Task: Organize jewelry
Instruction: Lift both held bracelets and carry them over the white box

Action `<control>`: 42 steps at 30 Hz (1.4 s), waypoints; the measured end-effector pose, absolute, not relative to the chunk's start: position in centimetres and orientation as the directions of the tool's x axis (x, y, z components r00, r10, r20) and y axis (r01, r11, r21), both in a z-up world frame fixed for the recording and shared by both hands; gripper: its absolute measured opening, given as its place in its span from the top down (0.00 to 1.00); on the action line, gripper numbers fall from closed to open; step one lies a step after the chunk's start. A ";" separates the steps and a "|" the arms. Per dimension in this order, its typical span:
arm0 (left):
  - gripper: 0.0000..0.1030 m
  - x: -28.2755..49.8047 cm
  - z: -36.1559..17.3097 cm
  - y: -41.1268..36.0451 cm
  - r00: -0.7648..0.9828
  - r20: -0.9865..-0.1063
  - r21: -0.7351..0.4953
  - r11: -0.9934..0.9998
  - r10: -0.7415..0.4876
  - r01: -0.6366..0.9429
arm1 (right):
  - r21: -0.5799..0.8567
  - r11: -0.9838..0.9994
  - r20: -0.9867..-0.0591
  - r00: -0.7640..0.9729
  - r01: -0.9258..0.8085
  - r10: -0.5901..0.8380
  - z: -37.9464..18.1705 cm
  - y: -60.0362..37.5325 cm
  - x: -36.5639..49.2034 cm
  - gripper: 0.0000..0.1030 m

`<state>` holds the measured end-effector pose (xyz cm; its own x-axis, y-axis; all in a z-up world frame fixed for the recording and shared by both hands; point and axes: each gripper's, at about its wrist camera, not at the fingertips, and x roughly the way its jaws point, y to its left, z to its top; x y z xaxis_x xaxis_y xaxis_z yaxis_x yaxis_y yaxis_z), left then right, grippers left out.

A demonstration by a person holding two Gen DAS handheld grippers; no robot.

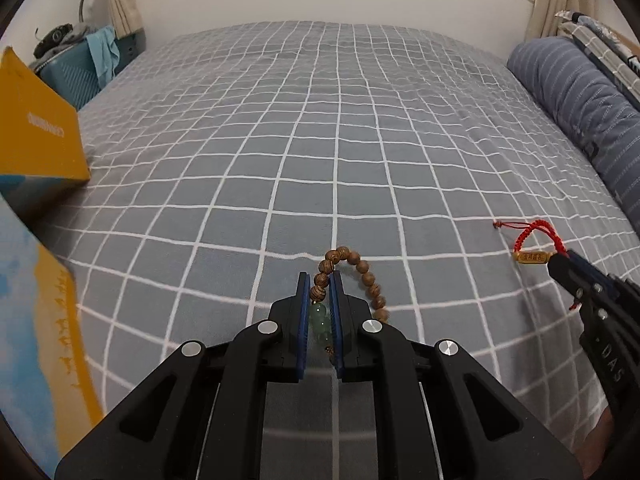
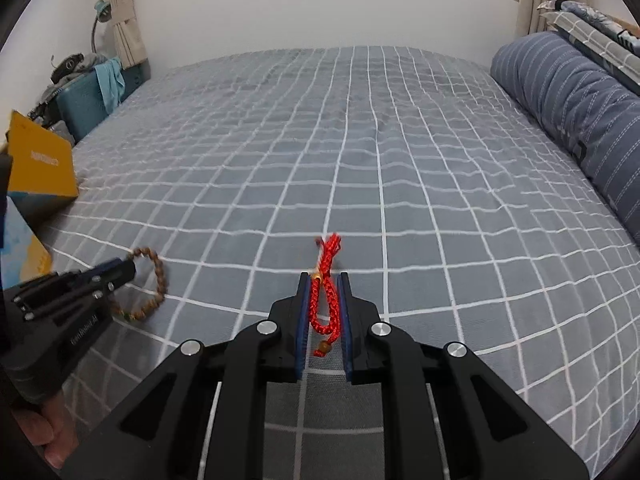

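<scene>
Box left of beaded bracelet

Both grippers reach forward, low and side by side: the left gripper with fingers closed nearly together, the right gripper likewise pinched narrow.

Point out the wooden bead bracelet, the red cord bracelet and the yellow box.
wooden bead bracelet (image 1: pixel 362 266): left wrist view, bead on loop.
red cord bracelet (image 2: pixel 330 254): right wrist view, braided cord.
yellow box (image 1: pixel 36 136): left wrist view, yellow face.
</scene>
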<state>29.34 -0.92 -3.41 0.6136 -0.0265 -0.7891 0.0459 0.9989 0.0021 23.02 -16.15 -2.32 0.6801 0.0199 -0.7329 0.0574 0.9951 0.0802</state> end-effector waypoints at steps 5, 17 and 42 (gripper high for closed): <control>0.93 27.7 -1.1 -0.8 0.628 -0.777 -0.006 0.998 -0.039 0.055 | 0.085 0.995 -0.717 0.696 0.053 0.025 -0.1 -16.2 22.1 0.88; 0.93 25.3 1.6 0.8 0.608 -0.792 -0.041 0.998 -0.060 0.045 | 0.098 0.993 -0.746 0.665 0.070 0.027 2.1 -15.7 20.2 0.88; 0.93 17.8 9.6 9.6 0.664 -0.747 -0.062 0.996 -0.005 -0.062 | 0.122 0.985 -0.709 0.683 -0.124 0.174 8.9 -5.3 17.7 0.88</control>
